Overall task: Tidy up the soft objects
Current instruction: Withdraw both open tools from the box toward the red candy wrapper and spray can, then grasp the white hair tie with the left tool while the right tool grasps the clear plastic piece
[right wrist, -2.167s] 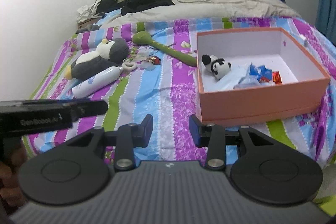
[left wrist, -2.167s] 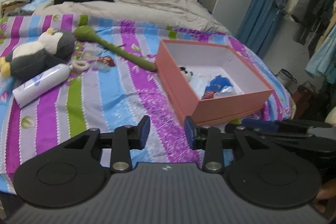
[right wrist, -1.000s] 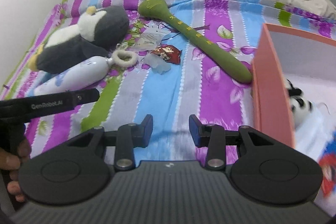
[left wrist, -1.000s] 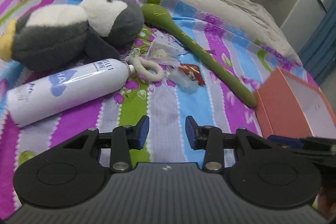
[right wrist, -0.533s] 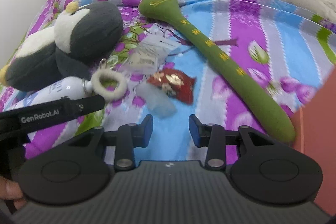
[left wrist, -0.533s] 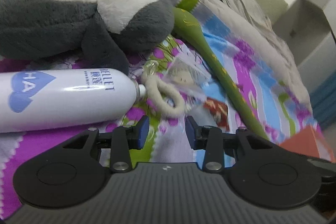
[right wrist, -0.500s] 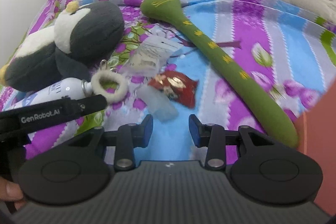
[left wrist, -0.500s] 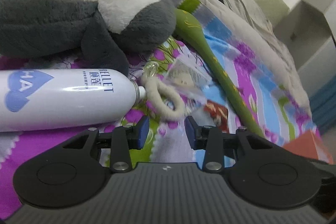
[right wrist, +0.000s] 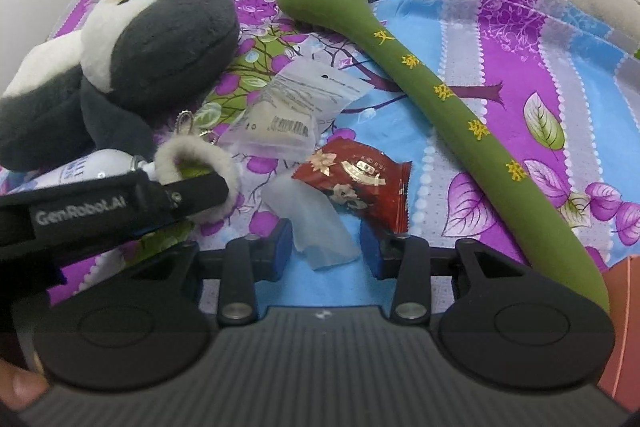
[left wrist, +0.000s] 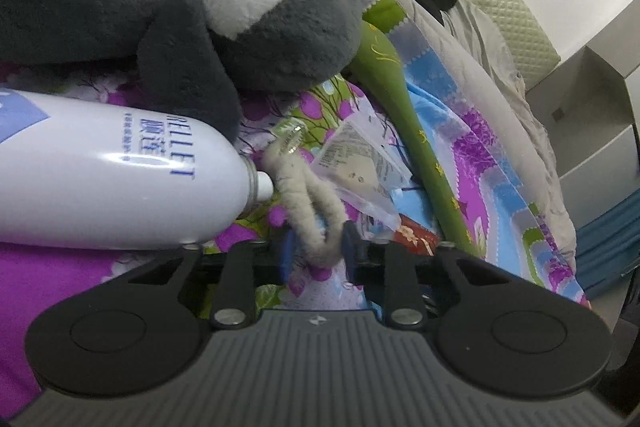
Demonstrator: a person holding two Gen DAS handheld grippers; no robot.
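A cream fluffy ring (left wrist: pixel 312 211) with a metal clasp lies on the striped bedspread by the nozzle of a white spray bottle (left wrist: pixel 100 179). My left gripper (left wrist: pixel 316 251) is closing and its blue pads press both sides of the ring's near end. From the right wrist view, one of its fingers (right wrist: pixel 192 193) crosses the ring (right wrist: pixel 196 151). My right gripper (right wrist: pixel 325 249) is low over the bed and closing. A translucent white packet (right wrist: pixel 316 223) lies between its pads, not clearly pinched. A grey and white penguin plush (right wrist: pixel 160 39) lies to the left.
A long green soft stick (right wrist: pixel 440 99) runs diagonally on the right. A red snack wrapper (right wrist: pixel 356 179) and a clear labelled packet (right wrist: pixel 288 115) lie just beyond the right gripper. A corner of the orange box (right wrist: pixel 624 327) shows at the right edge. Grey bedding lies behind.
Both grippers have come down and closer to the small items. The left jaws have narrowed onto the fluffy ring. The right jaws now straddle the translucent packet.
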